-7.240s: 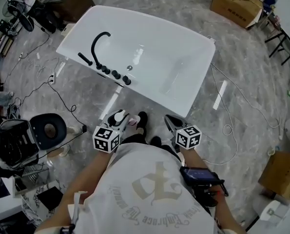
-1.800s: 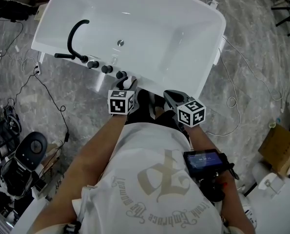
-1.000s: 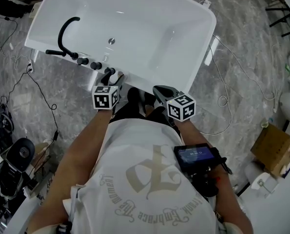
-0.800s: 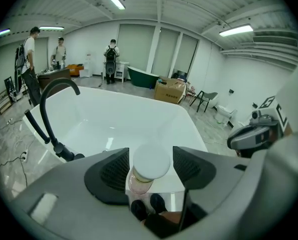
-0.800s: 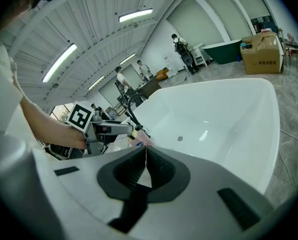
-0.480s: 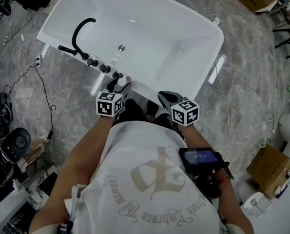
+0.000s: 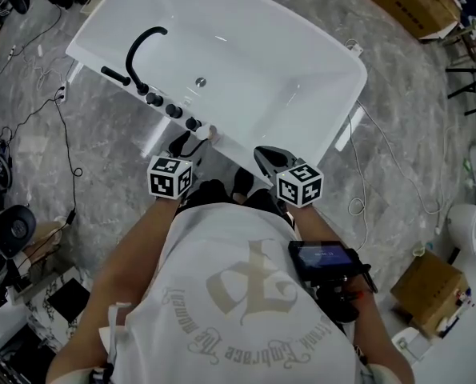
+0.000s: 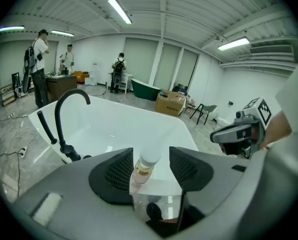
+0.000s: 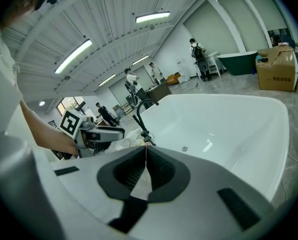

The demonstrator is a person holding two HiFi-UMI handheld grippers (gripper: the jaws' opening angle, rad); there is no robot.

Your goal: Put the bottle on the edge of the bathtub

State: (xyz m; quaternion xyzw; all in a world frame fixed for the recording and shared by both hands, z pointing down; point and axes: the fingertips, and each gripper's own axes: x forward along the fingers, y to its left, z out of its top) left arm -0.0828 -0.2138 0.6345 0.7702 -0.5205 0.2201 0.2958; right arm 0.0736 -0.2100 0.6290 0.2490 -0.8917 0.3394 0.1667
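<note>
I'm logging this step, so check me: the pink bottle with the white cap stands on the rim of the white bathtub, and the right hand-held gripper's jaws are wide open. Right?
Not quite: the jaws of the right hand-held gripper are shut, nothing between them, as the right gripper view shows. The pink bottle with the white cap does stand on the rim of the white bathtub.

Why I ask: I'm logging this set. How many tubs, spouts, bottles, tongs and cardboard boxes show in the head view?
Tub: 1
Spout: 1
Bottle: 1
Left tongs and right tongs: 2
Boxes: 2
Total: 7
</note>
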